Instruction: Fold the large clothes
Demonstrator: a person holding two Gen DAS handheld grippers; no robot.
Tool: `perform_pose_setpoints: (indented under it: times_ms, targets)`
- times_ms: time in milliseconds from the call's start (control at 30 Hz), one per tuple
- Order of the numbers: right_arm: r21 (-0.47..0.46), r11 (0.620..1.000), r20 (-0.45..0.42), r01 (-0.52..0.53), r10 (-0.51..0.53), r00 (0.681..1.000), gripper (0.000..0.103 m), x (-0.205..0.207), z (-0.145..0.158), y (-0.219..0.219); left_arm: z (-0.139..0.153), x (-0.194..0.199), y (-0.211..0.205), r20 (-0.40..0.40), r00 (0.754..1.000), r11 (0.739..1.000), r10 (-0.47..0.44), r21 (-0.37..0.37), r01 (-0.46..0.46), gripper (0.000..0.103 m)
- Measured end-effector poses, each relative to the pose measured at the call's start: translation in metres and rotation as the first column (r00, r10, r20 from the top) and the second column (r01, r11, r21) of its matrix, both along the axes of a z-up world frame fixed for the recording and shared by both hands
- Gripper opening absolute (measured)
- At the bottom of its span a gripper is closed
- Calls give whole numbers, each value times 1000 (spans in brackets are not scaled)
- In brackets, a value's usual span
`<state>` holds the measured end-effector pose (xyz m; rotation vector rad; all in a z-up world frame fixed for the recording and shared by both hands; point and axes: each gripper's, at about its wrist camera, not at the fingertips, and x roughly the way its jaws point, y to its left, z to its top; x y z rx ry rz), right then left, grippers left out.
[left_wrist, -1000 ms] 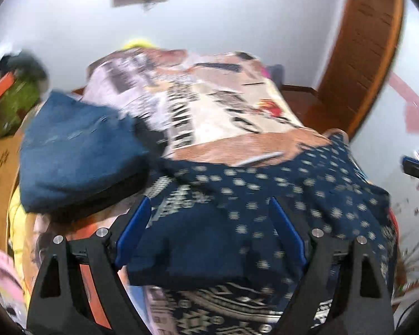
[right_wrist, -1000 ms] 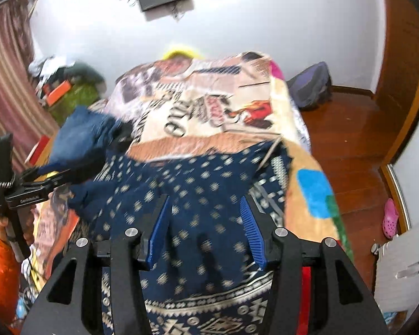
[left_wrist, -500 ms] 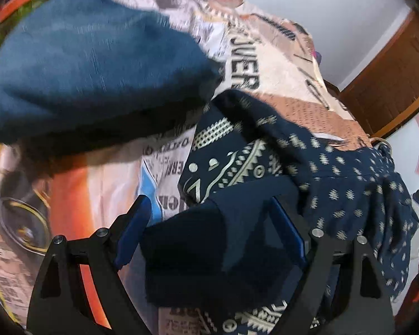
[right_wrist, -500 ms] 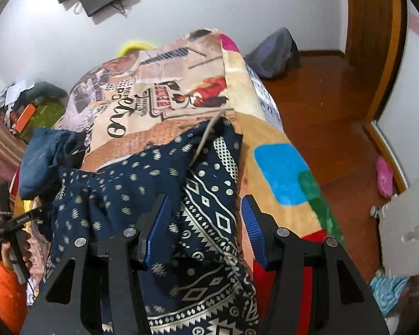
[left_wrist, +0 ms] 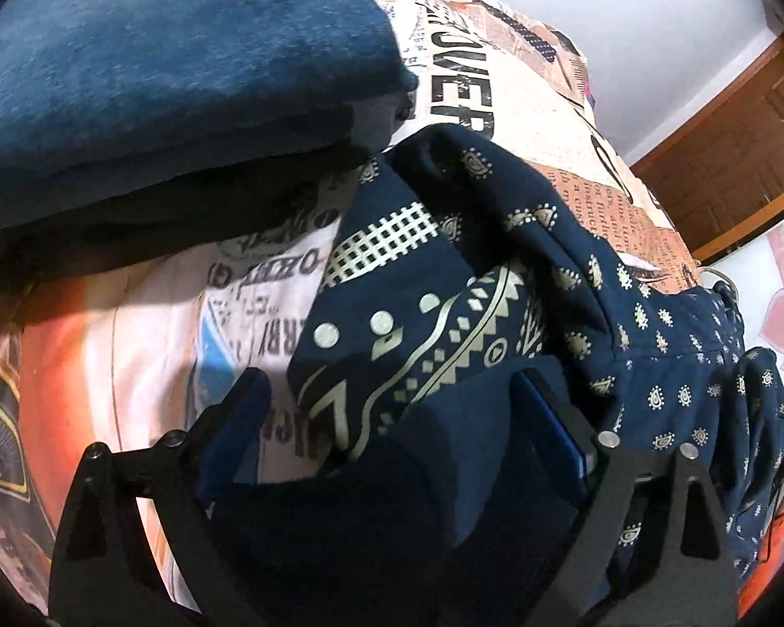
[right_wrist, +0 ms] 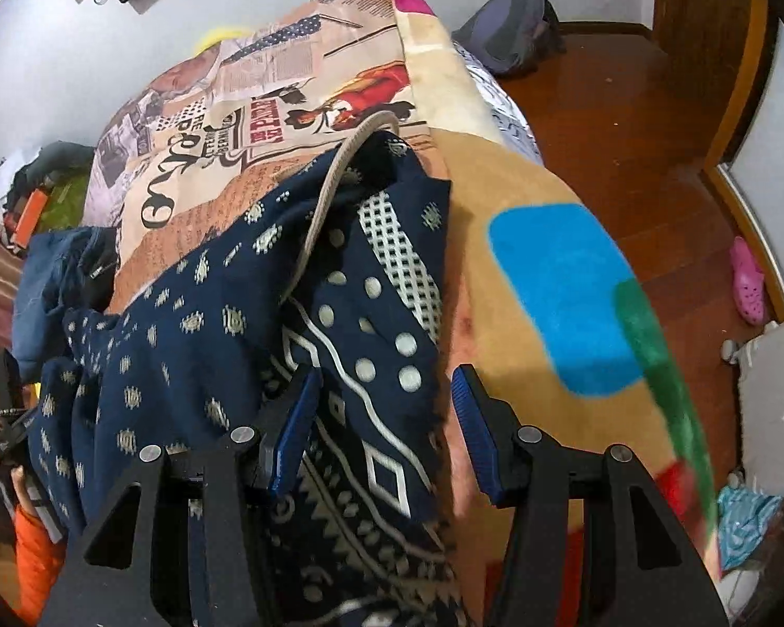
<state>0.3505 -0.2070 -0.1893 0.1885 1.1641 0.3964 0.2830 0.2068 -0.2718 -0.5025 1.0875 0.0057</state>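
A navy garment with a pale printed pattern [left_wrist: 496,271] lies crumpled across the printed blanket [left_wrist: 522,89] of a bed. My left gripper [left_wrist: 392,428] points down at its near end. Its jaws are opening, with a plain navy fold between them; the right pad touches the fold and the left pad stands apart from it. In the right wrist view the garment [right_wrist: 225,313] spreads leftward, and one bordered corner lies between the half-spread fingers of my right gripper [right_wrist: 381,428]. The right pad is off the cloth. A beige cord [right_wrist: 329,177] runs over the garment.
A folded blue pile [left_wrist: 157,62] sits on the bed just beyond the garment, seen also as a blue pile [right_wrist: 47,271] at the left. The bed's right edge drops to a wooden floor [right_wrist: 627,120] with a grey backpack [right_wrist: 512,26] and a pink clog [right_wrist: 747,282]. An orange sleeve [right_wrist: 36,564] shows lower left.
Both grippers have come down close to the bed, and the garment has sunk onto the blanket. The left jaws stand wider than before. The right jaws keep the same gap.
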Motion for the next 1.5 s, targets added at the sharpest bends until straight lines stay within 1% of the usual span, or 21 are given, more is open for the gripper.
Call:
perform_pose_setpoints:
  times_ms: [100,200,267,333,367,400,433,467,500,533,567,600,667,733,867,1000,1067,1200,1300,1367,1500]
  targets:
    - [17,1000,16,-16,16,1000,49,4,1,2,-1,6,2,4,1000,999,25,-20,-25,93]
    - [61,998,26,-12,10,1000,49,8,-3,0,0,11,1,15,999,998,47,-31,-47,93]
    - [100,995,17,6,-8,1000,49,11,-6,-3,3,11,-2,28,998,998,50,-25,-50,87]
    - [127,992,7,14,-15,1000,49,12,-6,-3,8,10,-7,44,998,999,41,-4,-41,78]
    - [147,989,5,14,-15,1000,48,12,-7,-4,11,9,-9,49,998,999,35,15,-35,77]
    - [154,988,3,13,-13,1000,47,11,-7,-3,13,9,-13,49,998,998,30,53,-33,70]
    - [153,988,3,11,-12,1000,42,12,-7,-1,14,9,-19,45,999,995,19,100,-24,64]
    - [154,988,2,10,-11,1000,34,11,-6,1,16,9,-26,44,999,988,-5,156,-2,63]
    - [165,986,-5,8,-8,1000,29,8,-4,3,18,7,-30,51,999,982,-19,191,9,56]
    - [168,986,-6,9,-8,1000,23,7,-2,5,23,6,-37,58,998,975,-37,223,23,45]
    - [158,987,3,10,-11,1000,19,7,0,7,26,6,-41,68,996,973,-60,228,43,34]
    - [133,991,25,8,-11,1000,12,3,6,10,30,6,-46,76,994,974,-84,218,66,18]
    - [82,997,91,-5,-2,996,9,-4,20,18,40,5,-56,77,992,962,-99,261,76,12]
    - [53,998,160,-17,9,987,8,-10,36,22,55,3,-65,106,988,951,-114,300,77,10]
    - [40,998,293,-41,27,956,7,-26,81,27,93,-7,-64,196,975,960,-102,278,45,9]
    - [19,998,393,-64,51,918,7,-35,115,36,137,-17,-67,292,950,942,-110,336,6,9]
    - [26,997,434,-69,51,899,7,-36,130,42,157,-19,-66,331,937,941,-111,337,-8,9]
    - [35,994,481,-100,71,874,7,-32,149,58,184,-20,-57,388,917,937,-99,345,-45,8]
    - [31,993,508,-118,86,857,7,-22,158,72,200,-12,-42,423,903,943,-72,323,-76,7]
    - [29,992,526,-122,89,846,7,-14,161,81,205,-6,-34,436,898,943,-63,320,-90,7]
    - [48,992,543,-116,72,837,7,6,164,91,205,13,-23,436,898,927,-59,358,-114,7]
